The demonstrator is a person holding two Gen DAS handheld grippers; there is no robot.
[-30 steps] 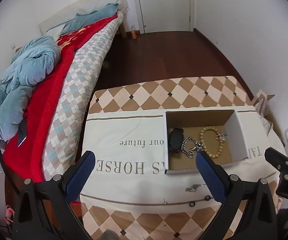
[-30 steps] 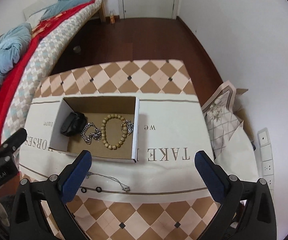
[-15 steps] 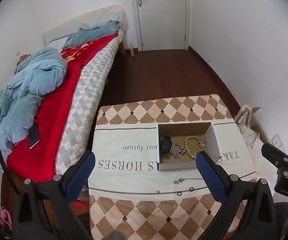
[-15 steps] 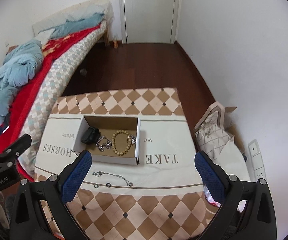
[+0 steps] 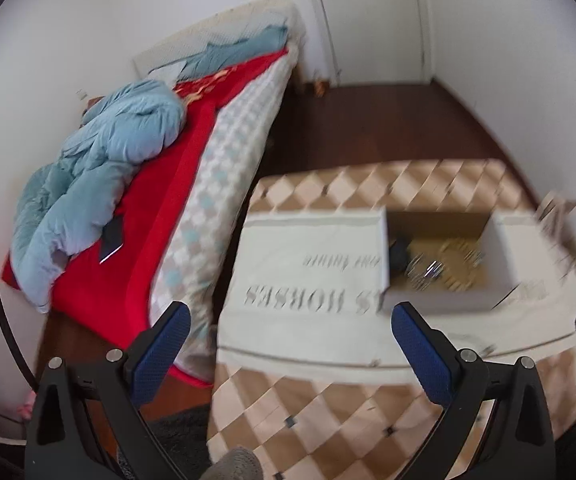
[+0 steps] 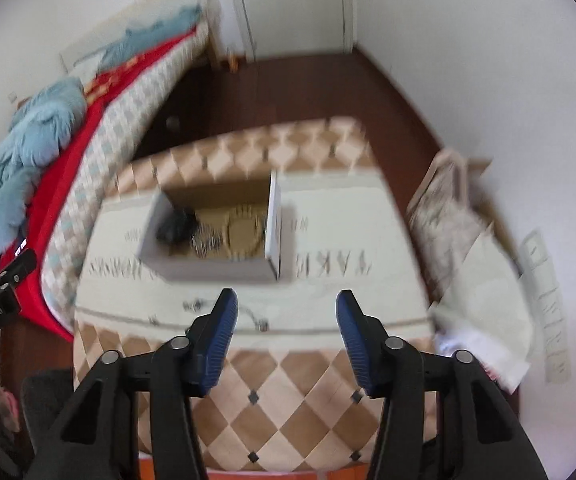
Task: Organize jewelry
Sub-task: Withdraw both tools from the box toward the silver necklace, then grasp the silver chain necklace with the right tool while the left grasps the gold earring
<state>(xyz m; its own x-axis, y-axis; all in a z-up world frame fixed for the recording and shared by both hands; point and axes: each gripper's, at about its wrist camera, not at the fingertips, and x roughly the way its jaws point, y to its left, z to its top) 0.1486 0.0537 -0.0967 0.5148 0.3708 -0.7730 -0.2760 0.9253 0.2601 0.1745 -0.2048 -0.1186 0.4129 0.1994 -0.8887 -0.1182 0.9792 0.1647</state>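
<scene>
On the checkered table, both grippers hung above the jewelry, holding nothing.

An open cardboard box sat on the cream printed cloth, its long axis running side to side across the table. Inside it lay a dark item at the left end, a silver chain in the middle and a beaded bracelet toward the right, all blurred. A thin necklace lay stretched sideways on the cloth just in front of the box. The left gripper was spread wide. The right gripper was parted more narrowly than half a second earlier, and both views sat closer to the table.
</scene>
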